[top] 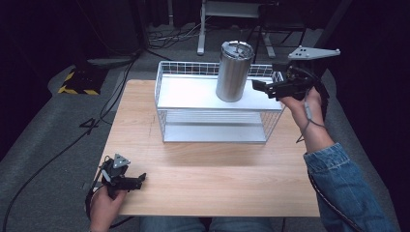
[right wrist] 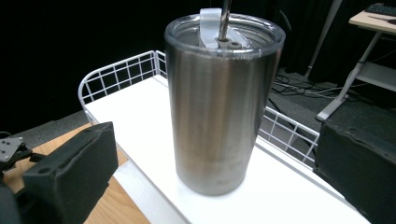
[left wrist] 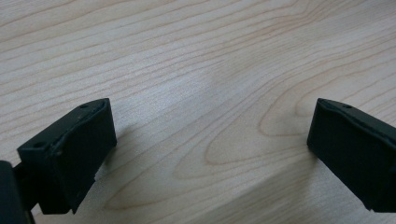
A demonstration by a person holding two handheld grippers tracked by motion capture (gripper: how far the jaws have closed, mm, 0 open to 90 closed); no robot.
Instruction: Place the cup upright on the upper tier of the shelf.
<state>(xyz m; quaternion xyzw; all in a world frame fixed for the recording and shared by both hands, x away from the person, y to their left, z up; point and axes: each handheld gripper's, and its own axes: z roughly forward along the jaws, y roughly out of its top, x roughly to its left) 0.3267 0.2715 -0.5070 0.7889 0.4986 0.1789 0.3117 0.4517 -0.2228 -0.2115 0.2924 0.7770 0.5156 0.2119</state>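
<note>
We bring the right tongs (top: 261, 88), spread wide, beside the steel cup (top: 233, 71) atop the wire shelf (top: 167, 77); rigid, probably slick, best gripped mid-body. Left tongs (top: 138, 180) gape empty.

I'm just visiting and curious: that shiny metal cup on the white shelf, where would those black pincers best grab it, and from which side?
Probably around the middle of the cup, coming level from its right, where the right gripper already waits open. The wall is straight, round and upright, so the jaws can close across it. The lid looks smooth and wide, a poorer hold.
</note>
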